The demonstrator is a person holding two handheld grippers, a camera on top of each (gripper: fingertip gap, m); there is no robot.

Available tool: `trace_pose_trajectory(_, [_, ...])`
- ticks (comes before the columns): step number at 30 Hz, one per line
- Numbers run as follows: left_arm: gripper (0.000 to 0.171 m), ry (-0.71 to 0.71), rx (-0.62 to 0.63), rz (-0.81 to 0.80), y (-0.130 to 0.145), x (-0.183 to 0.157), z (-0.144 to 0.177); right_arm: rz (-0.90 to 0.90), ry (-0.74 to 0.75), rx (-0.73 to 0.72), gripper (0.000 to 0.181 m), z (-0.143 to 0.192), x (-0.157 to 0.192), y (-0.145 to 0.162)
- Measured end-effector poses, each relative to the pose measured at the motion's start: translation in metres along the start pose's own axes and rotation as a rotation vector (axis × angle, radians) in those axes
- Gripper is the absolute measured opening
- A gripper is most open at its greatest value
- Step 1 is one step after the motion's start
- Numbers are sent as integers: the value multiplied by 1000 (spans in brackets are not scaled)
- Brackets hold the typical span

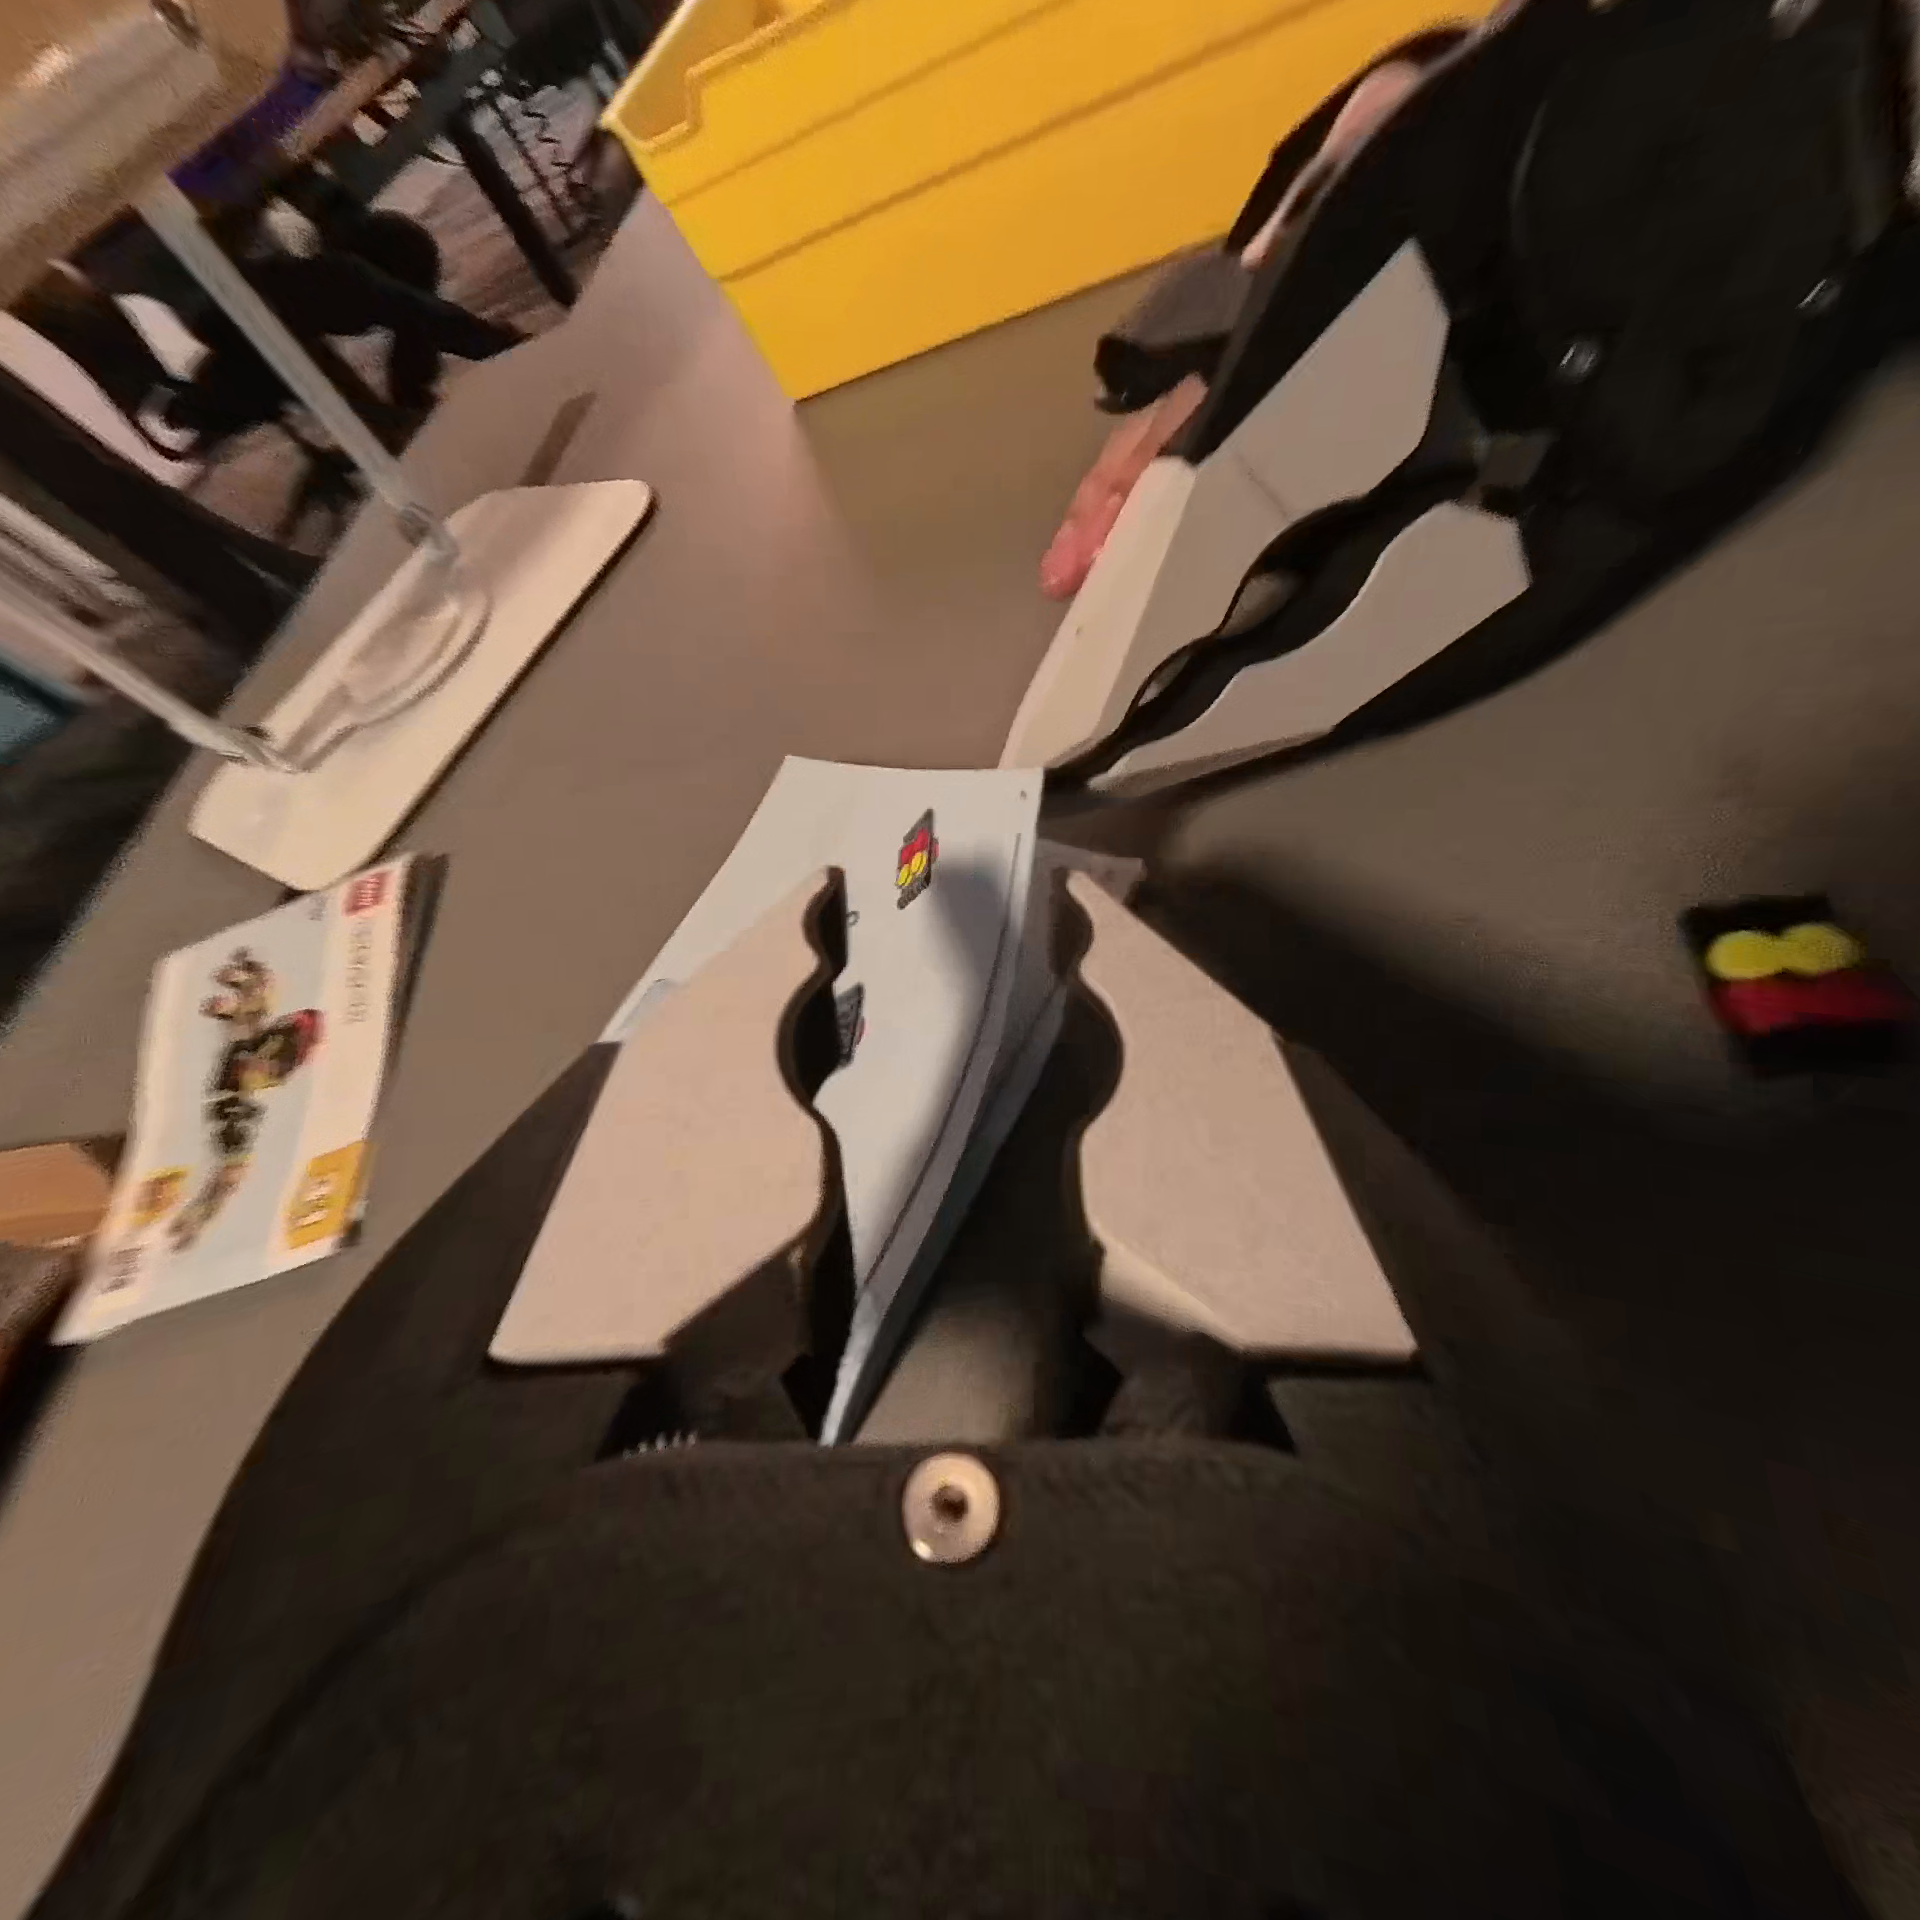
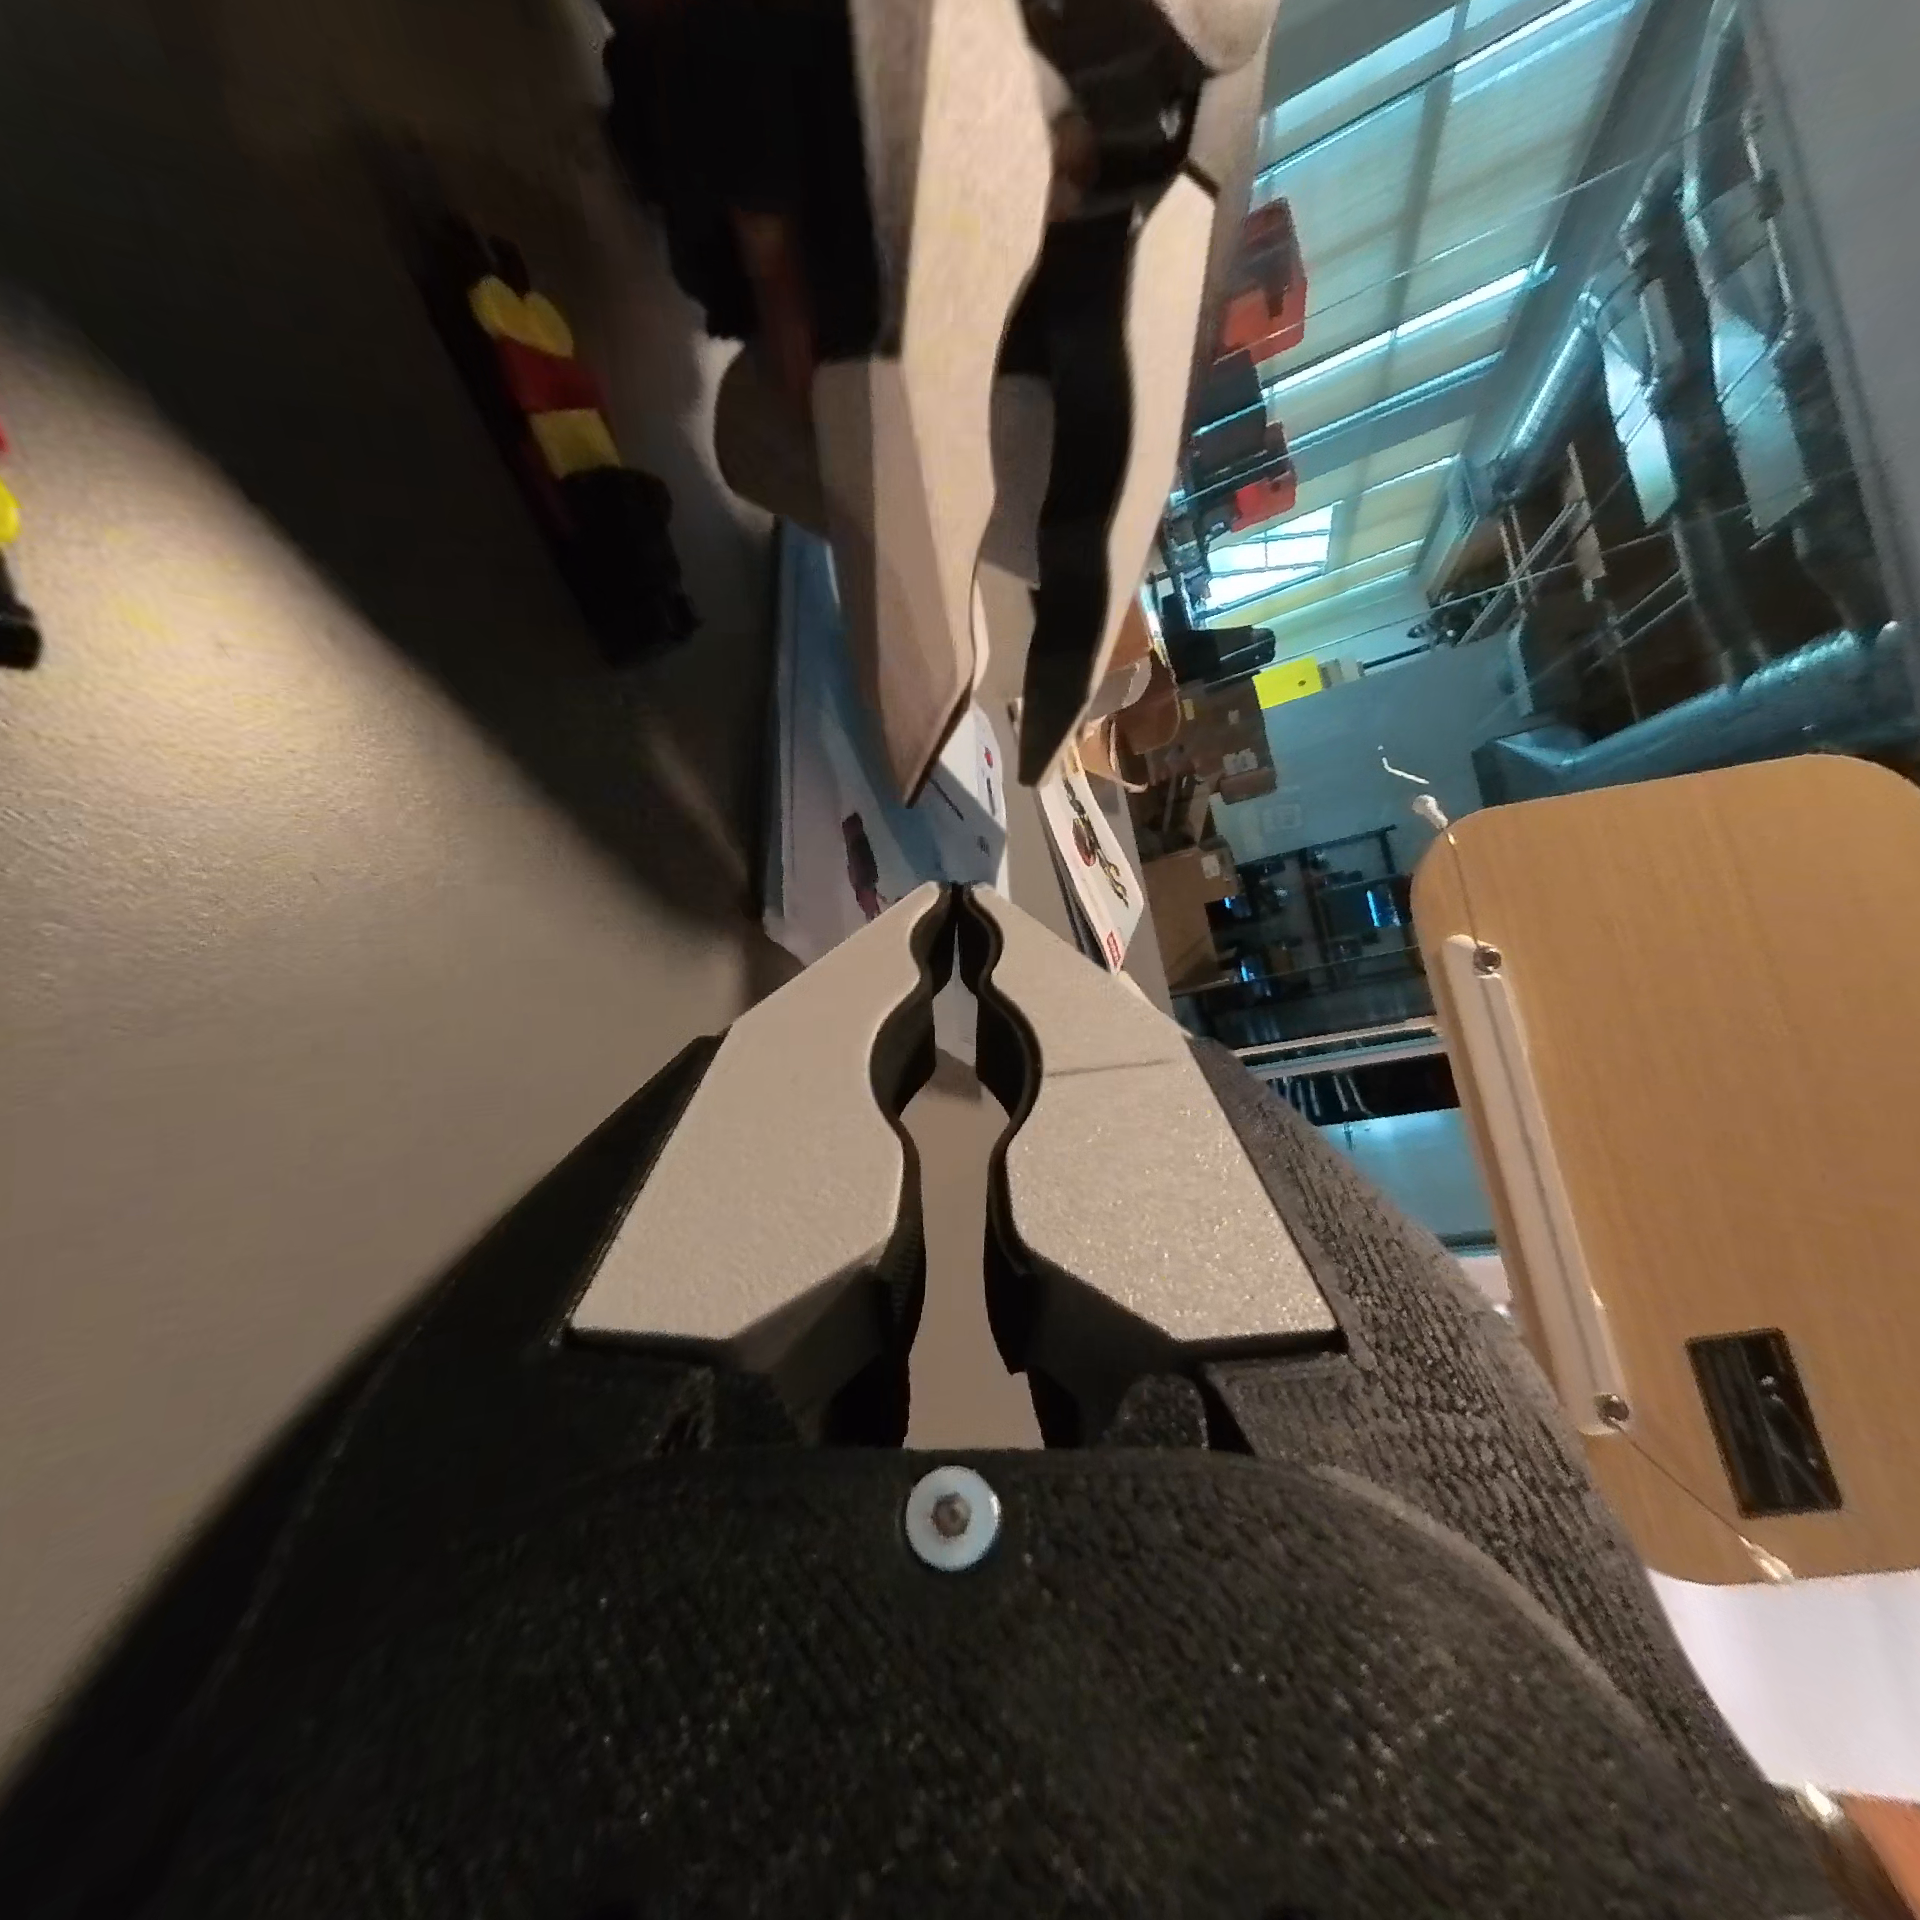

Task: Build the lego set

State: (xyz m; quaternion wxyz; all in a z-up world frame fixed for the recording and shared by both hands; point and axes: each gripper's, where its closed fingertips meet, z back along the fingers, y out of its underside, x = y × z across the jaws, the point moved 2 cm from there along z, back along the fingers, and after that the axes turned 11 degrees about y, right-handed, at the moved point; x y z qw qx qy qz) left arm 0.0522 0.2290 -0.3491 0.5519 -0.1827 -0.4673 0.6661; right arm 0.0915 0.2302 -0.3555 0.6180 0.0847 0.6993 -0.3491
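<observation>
An open instruction booklet (image 1: 925, 1049) lies on the grey table (image 1: 727, 582), with its pages curving upward. My left gripper (image 1: 951, 894) is open, and the raised pages pass between its fingers. My right gripper (image 1: 1049, 774) comes in from the upper right and is shut on the far corner of a page. In the right wrist view its tips (image 2: 956, 896) are closed with white paper between them, and the left gripper (image 2: 977, 779) hangs open above the booklet (image 2: 810, 748). A black, yellow and red lego assembly (image 1: 1787, 977) sits on the table to the right; it also shows in the right wrist view (image 2: 551, 416).
A second booklet (image 1: 239, 1101) lies at the left, next to a white monitor stand base (image 1: 416, 686). A yellow bin (image 1: 987, 177) stands at the back. A wooden panel (image 2: 1683, 1143) is at the right and another small lego piece (image 2: 10, 561) at the left edge. Only a small space, under 4 cm, lies between the two pairs of fingers. From either gripper's tips it is about 40 centimetres to the wooden panel (image 2: 1683, 1143).
</observation>
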Motion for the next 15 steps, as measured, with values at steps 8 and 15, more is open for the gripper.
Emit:
trace_pose_trajectory(8, [0,-169,80,-257,4,-1,-4,-41,32,-63,0,4,-7,-9])
trace_pose_trajectory(15, [0,-191,114,-343,6,-5,-6,-155,17,-100,7,9,-13,-15])
